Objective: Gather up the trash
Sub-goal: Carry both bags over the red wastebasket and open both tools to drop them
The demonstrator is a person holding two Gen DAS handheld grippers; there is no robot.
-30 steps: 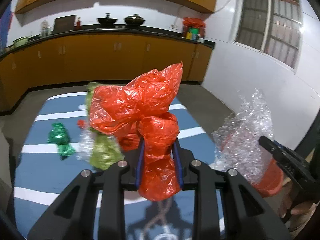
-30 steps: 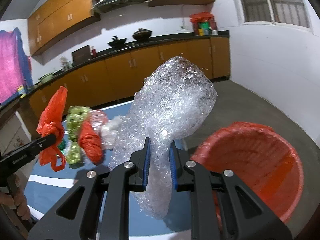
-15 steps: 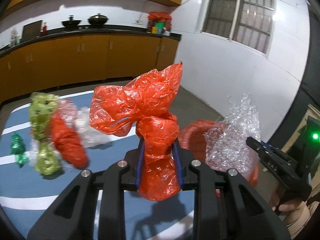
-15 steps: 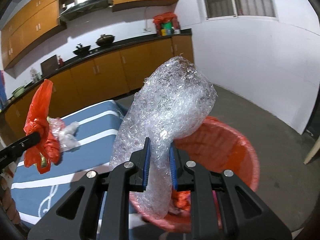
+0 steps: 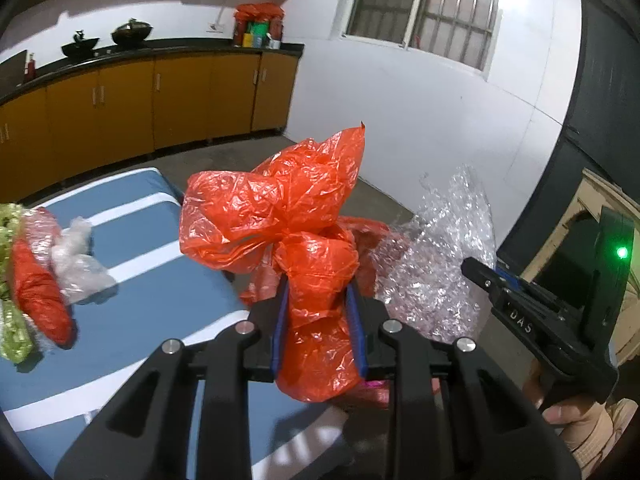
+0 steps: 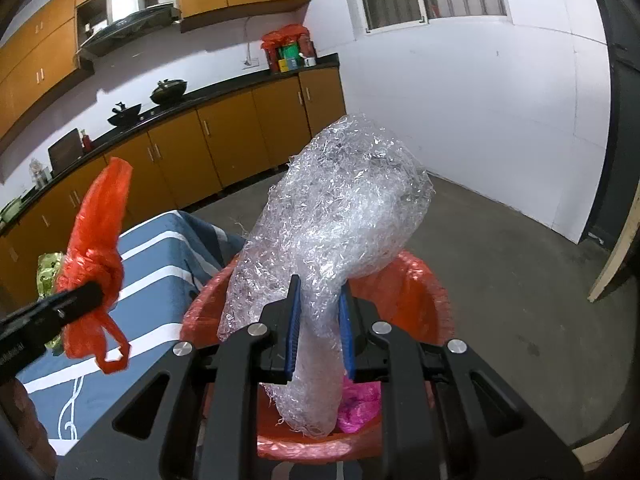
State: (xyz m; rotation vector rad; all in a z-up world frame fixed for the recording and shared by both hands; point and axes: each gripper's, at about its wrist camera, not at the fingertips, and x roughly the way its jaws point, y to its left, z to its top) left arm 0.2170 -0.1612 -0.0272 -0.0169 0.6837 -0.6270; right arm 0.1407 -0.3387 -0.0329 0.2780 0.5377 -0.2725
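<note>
My left gripper [image 5: 318,300] is shut on a crumpled red plastic bag [image 5: 280,216], held up near the right edge of the blue striped table [image 5: 132,264]. My right gripper [image 6: 320,308] is shut on a wad of clear bubble wrap [image 6: 332,216], held directly over the red-lined trash bin [image 6: 416,292]. The left gripper with its red bag [image 6: 96,256] shows at the left of the right wrist view. The bubble wrap [image 5: 436,252] and right gripper [image 5: 516,308] show at the right of the left wrist view. A pink scrap [image 6: 360,404] lies in the bin.
More trash lies on the table's left side: a red bag [image 5: 36,292], a clear plastic piece [image 5: 76,260] and green crinkled wrap [image 5: 12,332]. Brown cabinets [image 6: 224,140] line the far wall. A white wall [image 6: 480,120] and a dark door [image 6: 624,120] are on the right.
Both grippers have swung right, away from the table's trash pile. The bubble wrap now hangs over the bin, and the red bag has come close to the bin's edge.
</note>
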